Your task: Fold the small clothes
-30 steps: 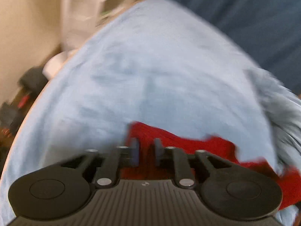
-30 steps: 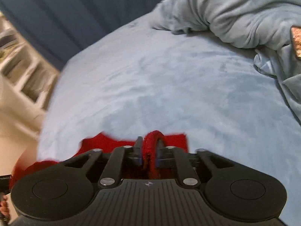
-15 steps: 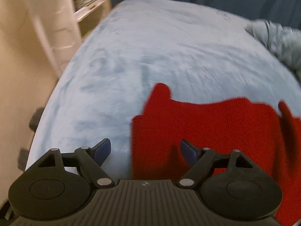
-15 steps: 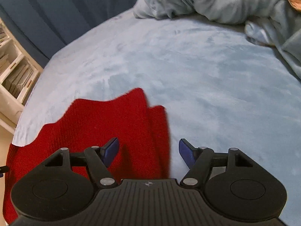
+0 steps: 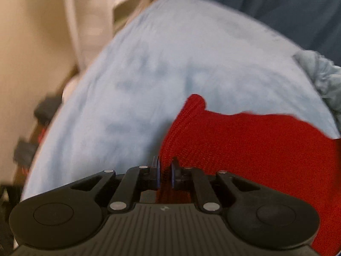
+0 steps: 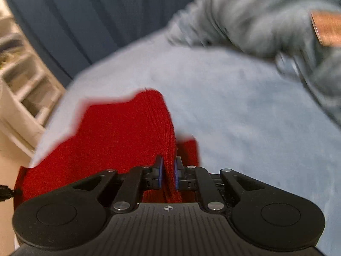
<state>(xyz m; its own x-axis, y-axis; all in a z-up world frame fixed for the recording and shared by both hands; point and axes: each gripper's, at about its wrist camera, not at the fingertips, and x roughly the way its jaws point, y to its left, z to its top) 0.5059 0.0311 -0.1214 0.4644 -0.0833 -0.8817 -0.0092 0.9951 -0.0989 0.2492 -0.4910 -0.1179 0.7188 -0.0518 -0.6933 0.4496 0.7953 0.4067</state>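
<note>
Bed (image 5: 170,68) under pale blue blanket; red knit garment (image 5: 245,140) at my 12 o'clock. Left gripper (image 5: 164,171) and right gripper (image 6: 168,173) both clamp its edge. Lift evenly, keep edge taut, fold forward.

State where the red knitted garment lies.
The red knitted garment lies on the light blue blanket, its near edge pinched by both grippers; a grey bundle sits beyond.

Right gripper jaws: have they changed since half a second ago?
Yes. The right gripper, open then, is now shut on the red knit garment lying on the blue blanket.
</note>
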